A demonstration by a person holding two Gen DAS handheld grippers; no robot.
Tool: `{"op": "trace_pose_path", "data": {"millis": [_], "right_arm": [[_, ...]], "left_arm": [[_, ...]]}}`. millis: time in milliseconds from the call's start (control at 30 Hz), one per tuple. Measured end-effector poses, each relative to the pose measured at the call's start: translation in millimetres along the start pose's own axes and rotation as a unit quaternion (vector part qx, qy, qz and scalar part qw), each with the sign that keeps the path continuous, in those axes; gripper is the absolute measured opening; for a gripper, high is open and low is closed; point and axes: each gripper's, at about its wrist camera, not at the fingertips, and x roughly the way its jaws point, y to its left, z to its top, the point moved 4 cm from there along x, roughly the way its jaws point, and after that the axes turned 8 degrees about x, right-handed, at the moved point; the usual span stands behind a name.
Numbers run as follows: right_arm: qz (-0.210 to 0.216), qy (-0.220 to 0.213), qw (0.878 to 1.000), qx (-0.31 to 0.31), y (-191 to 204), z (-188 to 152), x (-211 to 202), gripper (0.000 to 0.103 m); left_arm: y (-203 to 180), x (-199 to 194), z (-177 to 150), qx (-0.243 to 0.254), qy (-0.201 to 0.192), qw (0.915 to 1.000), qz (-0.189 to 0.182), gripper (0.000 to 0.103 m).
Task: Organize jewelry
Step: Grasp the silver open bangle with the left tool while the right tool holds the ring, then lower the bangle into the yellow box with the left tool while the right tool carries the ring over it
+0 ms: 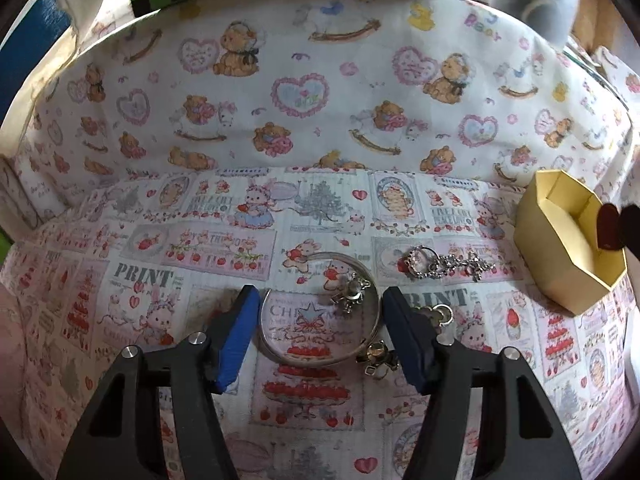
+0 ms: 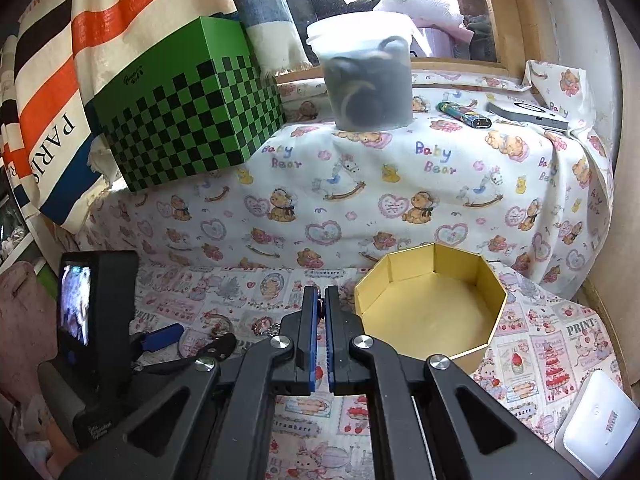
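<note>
A silver open bangle (image 1: 276,342) with a small bear charm (image 1: 350,296) lies on the printed cloth. It sits between the blue pads (image 1: 236,336) of my left gripper (image 1: 322,290), whose jaws stand just outside its rim, so the gripper is open. A gold bear charm (image 1: 376,356) rests by the right pad. Beyond lie a ring (image 1: 418,260) and a sparkly chain (image 1: 464,266). The yellow octagonal box (image 1: 568,240) (image 2: 432,312) stands empty on the right. My right gripper (image 2: 320,290), left of the box, is shut on a small dark red piece (image 2: 319,306).
A cloth-covered ledge rises behind the work area. On it stand a green checkered box (image 2: 188,112), a lidded plastic tub (image 2: 366,76), a lighter (image 2: 464,114) and a flat grey device (image 2: 528,114). A white gadget (image 2: 596,436) lies at the near right.
</note>
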Motion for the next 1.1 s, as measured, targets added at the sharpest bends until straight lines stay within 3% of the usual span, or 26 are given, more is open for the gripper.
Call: {"op": "trace_pose_path", "data": {"millis": [100, 267, 400, 733, 1100], "right_arm": [[-0.006, 0.001, 1.000, 0.001, -2.8, -0.1, 2.4, 0.004], [-0.011, -0.001, 1.000, 0.005, -5.7, -0.1, 4.3, 0.004], [-0.006, -0.006, 1.000, 0.008, -5.8, 0.6, 1.9, 0.004], [0.010, -0.020, 1.000, 0.020, -8.2, 7.1, -9.4, 0.004], [0.024, -0.054, 0.997, 0.045, -18.4, 24.7, -39.0, 0.004]], "left_arm": [[-5.4, -2.8, -7.0, 0.023, -0.004, 0.9997, -0.009, 0.062], [1.7, -10.0, -6.3, 0.011, -0.007, 0.9992, -0.038, 0.062], [8.2, -28.2, -3.1, 0.010, -0.037, 0.9985, -0.039, 0.062], [29.8, -78.7, 7.5, -0.020, -0.100, 0.9916, -0.080, 0.062], [47.5, -94.7, 19.6, -0.015, -0.170, 0.9793, -0.110, 0.062]]}}
